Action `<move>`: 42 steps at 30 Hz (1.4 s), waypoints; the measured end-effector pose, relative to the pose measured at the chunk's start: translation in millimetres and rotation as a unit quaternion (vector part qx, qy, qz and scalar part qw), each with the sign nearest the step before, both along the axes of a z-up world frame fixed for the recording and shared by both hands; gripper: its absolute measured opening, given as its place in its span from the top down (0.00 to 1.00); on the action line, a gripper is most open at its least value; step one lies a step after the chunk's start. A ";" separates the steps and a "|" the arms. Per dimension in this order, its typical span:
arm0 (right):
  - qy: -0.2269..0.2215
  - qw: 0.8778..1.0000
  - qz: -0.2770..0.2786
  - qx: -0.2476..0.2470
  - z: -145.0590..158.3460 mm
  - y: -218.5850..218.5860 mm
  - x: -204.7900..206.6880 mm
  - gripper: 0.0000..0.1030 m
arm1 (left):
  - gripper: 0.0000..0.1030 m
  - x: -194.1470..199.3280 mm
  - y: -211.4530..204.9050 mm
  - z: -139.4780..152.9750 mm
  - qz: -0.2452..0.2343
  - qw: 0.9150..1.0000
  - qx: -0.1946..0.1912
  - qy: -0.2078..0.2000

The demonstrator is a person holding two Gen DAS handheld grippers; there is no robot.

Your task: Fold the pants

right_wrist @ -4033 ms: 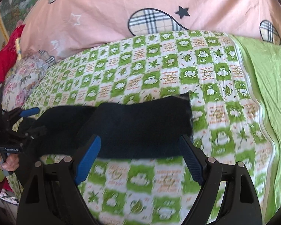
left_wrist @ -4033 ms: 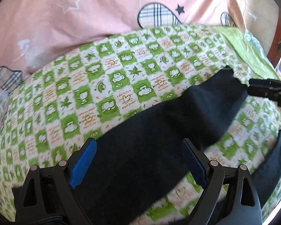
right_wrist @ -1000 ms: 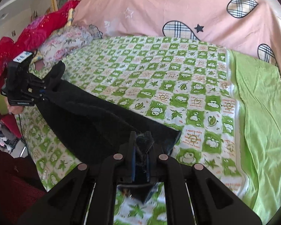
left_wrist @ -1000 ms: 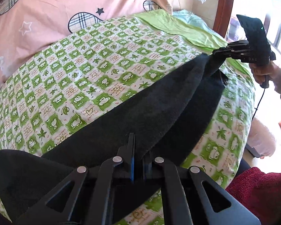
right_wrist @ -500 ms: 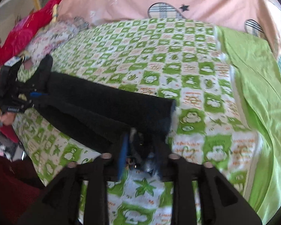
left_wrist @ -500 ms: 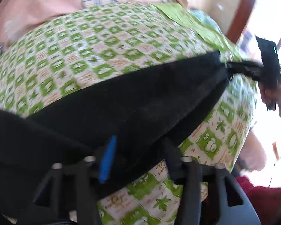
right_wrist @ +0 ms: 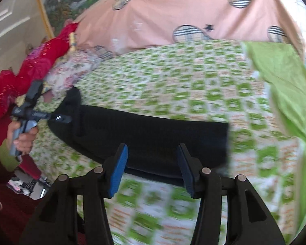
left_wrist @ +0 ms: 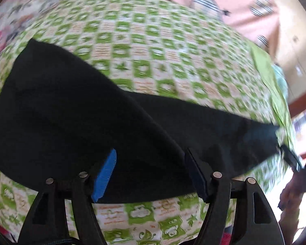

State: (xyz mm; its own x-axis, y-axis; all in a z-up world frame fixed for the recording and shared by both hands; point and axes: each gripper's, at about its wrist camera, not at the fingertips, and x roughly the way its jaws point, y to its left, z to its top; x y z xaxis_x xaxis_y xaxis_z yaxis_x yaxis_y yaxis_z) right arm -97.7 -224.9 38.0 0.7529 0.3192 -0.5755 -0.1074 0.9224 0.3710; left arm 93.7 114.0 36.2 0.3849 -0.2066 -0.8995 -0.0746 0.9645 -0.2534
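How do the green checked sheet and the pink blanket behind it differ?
The green checked sheet has small green and white squares; the pink blanket is plain pink with scattered plaid shapes. The sheet lies flat with the black pants on it; the blanket rises heaped behind and carries nothing visible. Both are bedding on one bed.

No readable text in either view; print on the bedsheet squares was too blurred to make out.

Matt black cloth pants lie on a printed cloth sheet; gripper is matt black plastic.
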 end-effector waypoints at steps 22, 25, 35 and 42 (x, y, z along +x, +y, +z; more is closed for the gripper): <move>0.023 0.977 0.211 0.035 -4.4 175.1 129.6 0.46 | 0.39 131.7 75.5 -2.7 0.108 0.980 0.080 0.148; 0.057 0.972 0.227 0.024 -17.9 192.9 150.6 0.46 | 0.68 133.1 79.8 -10.3 0.104 0.980 0.078 0.152; 0.054 0.966 0.254 -0.011 -18.4 215.8 161.3 0.93 | 0.96 66.6 103.2 22.8 0.124 0.990 0.045 0.047; 0.011 0.961 0.271 -0.050 8.7 222.8 143.8 0.94 | 0.97 -14.4 123.3 41.9 0.171 0.984 -0.032 -0.034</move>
State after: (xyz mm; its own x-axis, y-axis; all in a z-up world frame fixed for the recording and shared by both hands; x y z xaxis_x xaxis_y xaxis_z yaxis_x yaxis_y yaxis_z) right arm 46.1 -2.1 46.7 0.4788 0.6039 -0.6372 -0.5763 0.7638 0.2907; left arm 79.4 237.2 78.1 0.4999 -0.1103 -0.8590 -0.3723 0.8682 -0.3281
